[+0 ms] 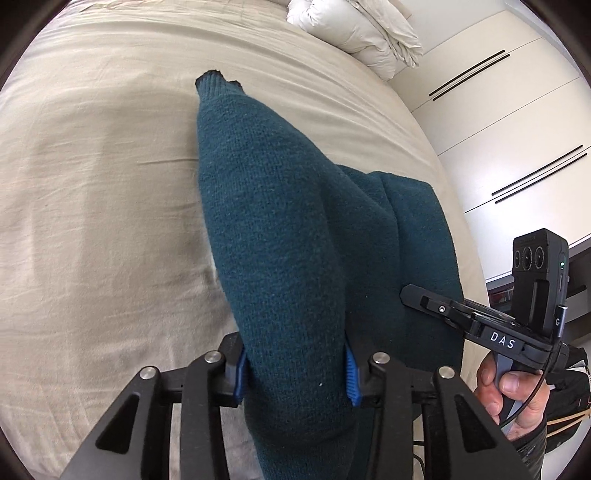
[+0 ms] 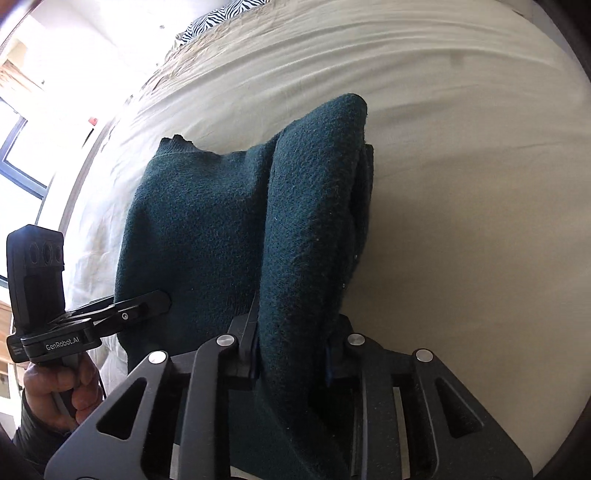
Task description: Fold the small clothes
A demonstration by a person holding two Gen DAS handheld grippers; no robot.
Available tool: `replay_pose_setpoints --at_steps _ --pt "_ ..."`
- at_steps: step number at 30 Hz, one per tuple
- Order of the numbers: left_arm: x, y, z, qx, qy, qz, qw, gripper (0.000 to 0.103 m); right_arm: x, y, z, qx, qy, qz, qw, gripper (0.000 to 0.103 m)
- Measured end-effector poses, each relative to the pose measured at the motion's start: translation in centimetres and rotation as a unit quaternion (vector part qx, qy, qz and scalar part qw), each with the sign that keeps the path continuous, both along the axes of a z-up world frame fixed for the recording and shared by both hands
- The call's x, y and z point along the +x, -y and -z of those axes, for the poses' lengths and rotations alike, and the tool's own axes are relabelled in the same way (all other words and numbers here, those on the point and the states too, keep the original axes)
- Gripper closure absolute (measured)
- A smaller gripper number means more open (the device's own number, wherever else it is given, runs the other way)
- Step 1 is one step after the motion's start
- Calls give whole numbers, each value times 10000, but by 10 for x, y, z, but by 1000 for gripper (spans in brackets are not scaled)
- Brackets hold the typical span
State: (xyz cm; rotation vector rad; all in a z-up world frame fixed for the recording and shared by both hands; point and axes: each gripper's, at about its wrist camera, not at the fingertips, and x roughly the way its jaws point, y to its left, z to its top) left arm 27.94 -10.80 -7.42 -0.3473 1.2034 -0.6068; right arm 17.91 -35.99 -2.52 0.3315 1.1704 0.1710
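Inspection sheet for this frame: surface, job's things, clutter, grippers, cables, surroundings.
Surface: beige bed sheet, wrinkled.
Job's things: teal knit sweater, partly lifted off the sheet.
Clutter: white pillows; zebra-print fabric at the bed's far edge.
Grippers: left gripper and right gripper each clamp a fold of the sweater.
Cables: thin black cable beside the right hand.
Surroundings: white wardrobe doors; bright window.

My left gripper (image 1: pixel 295 376) is black with blue ribbed pads (image 1: pixel 352 376) and silver screws; my right gripper (image 1: pixel 480 325), at four o'clock, reads "DAS", dark sleeve (image 1: pixel 532 446) below.
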Motion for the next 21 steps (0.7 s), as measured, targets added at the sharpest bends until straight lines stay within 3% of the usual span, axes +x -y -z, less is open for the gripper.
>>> replay_pose_setpoints --at_steps 3,11,21 --pt "-15 -19 -14 53 120 -76 9999 62 -15 -18 -15 -174 125 -93 9997 82" --pt "-63 -82 -48 294 379 -124 9988 61 -56 -72 -49 -32 355 -374 9987 83" --pt "-124 -164 -49 545 439 -347 9969 61 -106 -167 -48 261 403 -784 9958 83"
